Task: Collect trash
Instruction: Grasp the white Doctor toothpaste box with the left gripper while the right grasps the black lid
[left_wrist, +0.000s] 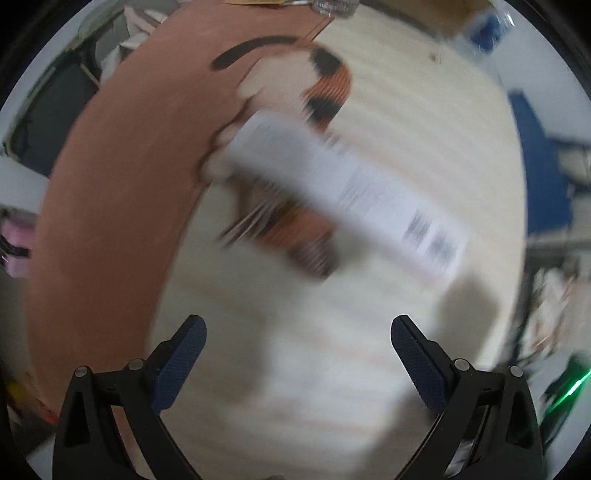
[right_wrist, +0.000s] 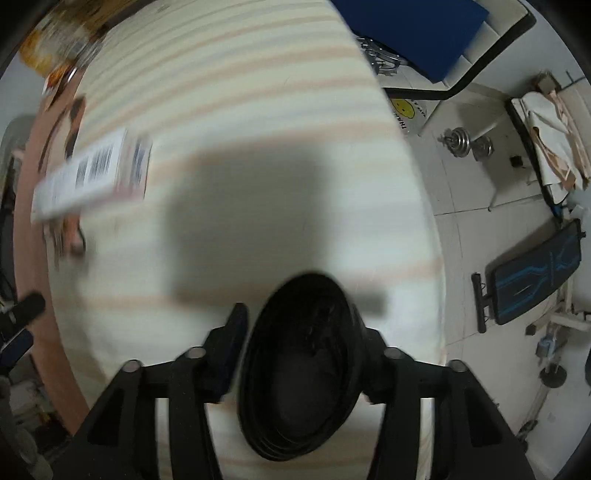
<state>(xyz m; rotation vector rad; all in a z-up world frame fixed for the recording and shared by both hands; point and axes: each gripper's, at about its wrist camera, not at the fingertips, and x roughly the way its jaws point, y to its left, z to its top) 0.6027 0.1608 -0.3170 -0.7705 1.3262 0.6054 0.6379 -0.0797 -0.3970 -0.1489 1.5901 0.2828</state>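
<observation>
A long white box with barcodes (left_wrist: 343, 192) lies blurred on the striped bed sheet (left_wrist: 424, 110), partly over an orange-and-black patterned piece (left_wrist: 295, 236). My left gripper (left_wrist: 299, 325) hangs above the sheet, open and empty, a little nearer to me than the box. In the right wrist view the same white box (right_wrist: 92, 173) lies at the far left. My right gripper (right_wrist: 304, 321) points down over the sheet (right_wrist: 240, 92) with a black oval container (right_wrist: 303, 369) filling the gap between its fingers, and both pads are against its sides.
A brown blanket (left_wrist: 110, 184) with a black mark runs along the bed's left side. Past the bed's right edge is tiled floor with dumbbells (right_wrist: 469, 142), a black-and-blue bench pad (right_wrist: 535, 273) and a blue panel (right_wrist: 424, 33). Packaging (right_wrist: 55, 44) lies at the far corner.
</observation>
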